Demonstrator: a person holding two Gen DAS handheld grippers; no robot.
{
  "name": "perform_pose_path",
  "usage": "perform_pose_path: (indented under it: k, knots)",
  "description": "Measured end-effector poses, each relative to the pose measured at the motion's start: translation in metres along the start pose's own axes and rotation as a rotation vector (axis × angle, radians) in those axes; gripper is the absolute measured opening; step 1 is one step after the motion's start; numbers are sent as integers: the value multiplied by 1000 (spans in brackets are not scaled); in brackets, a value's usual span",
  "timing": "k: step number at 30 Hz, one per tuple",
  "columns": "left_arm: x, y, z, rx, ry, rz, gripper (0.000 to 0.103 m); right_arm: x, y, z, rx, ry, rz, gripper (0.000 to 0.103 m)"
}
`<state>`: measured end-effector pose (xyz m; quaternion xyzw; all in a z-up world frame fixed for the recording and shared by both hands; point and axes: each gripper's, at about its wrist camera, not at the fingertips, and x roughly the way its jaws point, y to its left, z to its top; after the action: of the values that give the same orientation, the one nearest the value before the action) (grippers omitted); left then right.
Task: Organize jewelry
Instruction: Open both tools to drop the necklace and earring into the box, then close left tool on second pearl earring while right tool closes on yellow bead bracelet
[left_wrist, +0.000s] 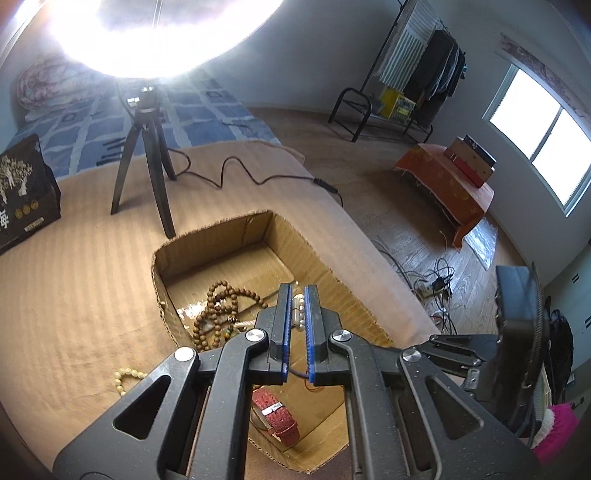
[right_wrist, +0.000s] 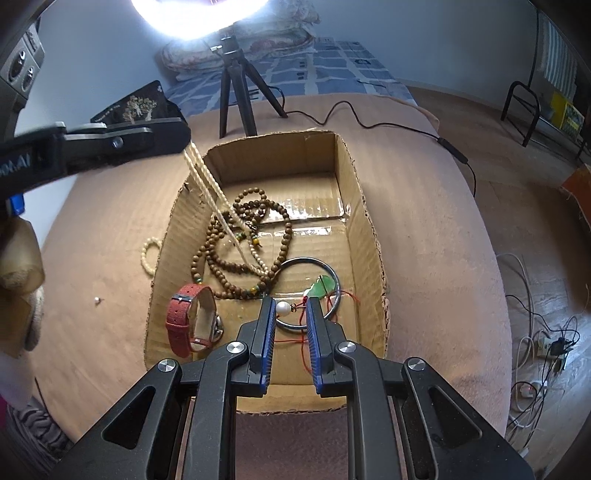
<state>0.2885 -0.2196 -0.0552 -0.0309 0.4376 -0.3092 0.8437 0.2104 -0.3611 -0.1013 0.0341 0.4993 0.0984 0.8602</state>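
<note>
An open cardboard box (right_wrist: 369, 236) sits on a beige blanket. In it lie brown wooden bead strands (right_wrist: 236, 258), a red-strap watch (right_wrist: 184, 317), a silver bangle (right_wrist: 334, 275) and a green pendant (right_wrist: 319, 290) on red cord. My left gripper (left_wrist: 298, 295) is shut on a cream pearl strand (left_wrist: 298, 314); in the right wrist view the strand (right_wrist: 207, 184) hangs from it down into the box. My right gripper (right_wrist: 291, 306) is open just above the box's near end, with a white pearl (right_wrist: 283, 307) between its fingers. A cream bead bracelet (right_wrist: 147, 254) lies on the blanket left of the box.
A ring light on a black tripod (right_wrist: 236, 92) stands behind the box, its cable (right_wrist: 369, 125) trailing right. A black printed box (left_wrist: 22, 192) sits at the far left. A small loose pearl (right_wrist: 96, 300) lies on the blanket. Cables and a power strip (right_wrist: 550, 343) lie on the floor.
</note>
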Motion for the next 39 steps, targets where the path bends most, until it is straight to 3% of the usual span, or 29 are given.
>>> perform_pose_path:
  k: [17, 19, 21, 23, 39]
  knots:
    - [12, 2, -10, -1, 44, 21, 4, 6, 1, -1, -2, 21, 7, 15]
    - [12, 3, -10, 1, 49, 25, 6, 6, 2, -1, -1, 20, 3, 25]
    - [11, 3, -11, 4, 50, 29, 31, 5, 2, 0, 2, 12, -4, 47]
    - [9, 5, -12, 2, 43, 34, 36, 4, 2, 0, 4, 4, -6, 49]
    - [-19, 24, -25, 1, 39, 73, 36, -2, 18, 5, 1, -17, -2, 50]
